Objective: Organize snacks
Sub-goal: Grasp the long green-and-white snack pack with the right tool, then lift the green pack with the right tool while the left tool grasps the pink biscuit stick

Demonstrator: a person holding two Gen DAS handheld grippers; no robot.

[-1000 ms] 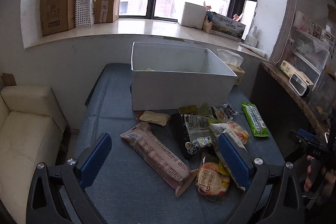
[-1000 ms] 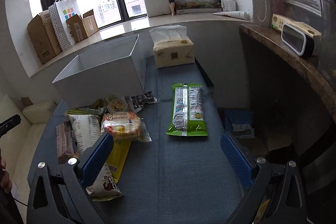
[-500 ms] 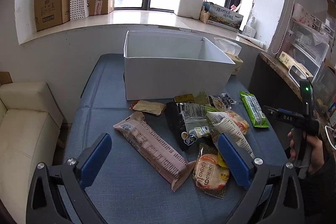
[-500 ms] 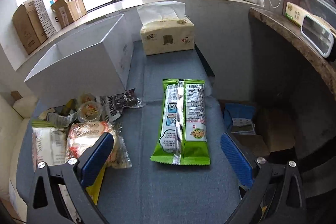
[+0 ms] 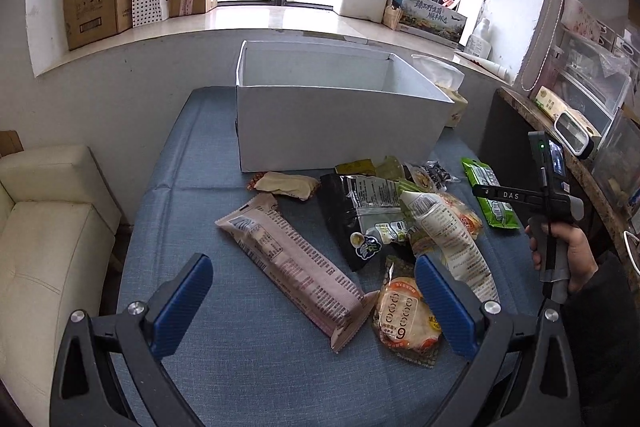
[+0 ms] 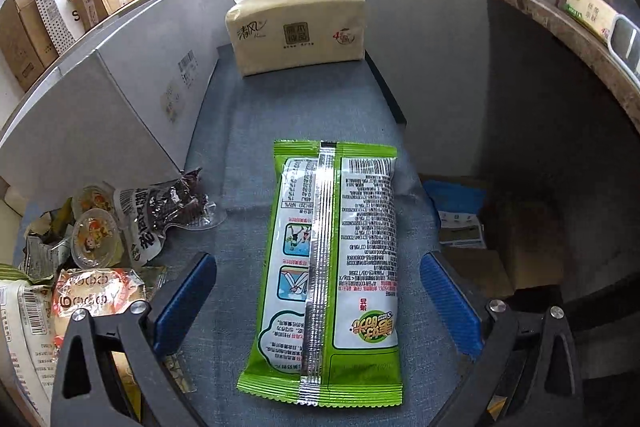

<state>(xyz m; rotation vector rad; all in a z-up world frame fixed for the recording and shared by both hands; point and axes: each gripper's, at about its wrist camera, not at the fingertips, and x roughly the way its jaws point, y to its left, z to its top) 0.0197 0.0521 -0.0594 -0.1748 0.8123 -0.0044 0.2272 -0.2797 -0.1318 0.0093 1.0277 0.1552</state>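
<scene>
Right gripper [image 6: 316, 303] jaws wide apart, green pack [image 6: 332, 263] lying flat between them — lined up lengthwise, likely for a grab. Left gripper [image 5: 312, 303] also spread, empty, pink pack [image 5: 296, 267] between its jaws; box [image 5: 336, 131] beyond, awaiting snacks.

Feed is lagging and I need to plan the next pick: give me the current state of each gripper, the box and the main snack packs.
Left gripper: open, empty, above the table.
Right gripper: open, straddling the green pack, not closed on it.
Long green foil snack pack: flat, seam side up.
White cardboard box: open-topped, upright; contents hidden.
Long pink wrapper pack: flat, lying diagonally.
Beige tissue pack: upright, tissue sticking out.
</scene>
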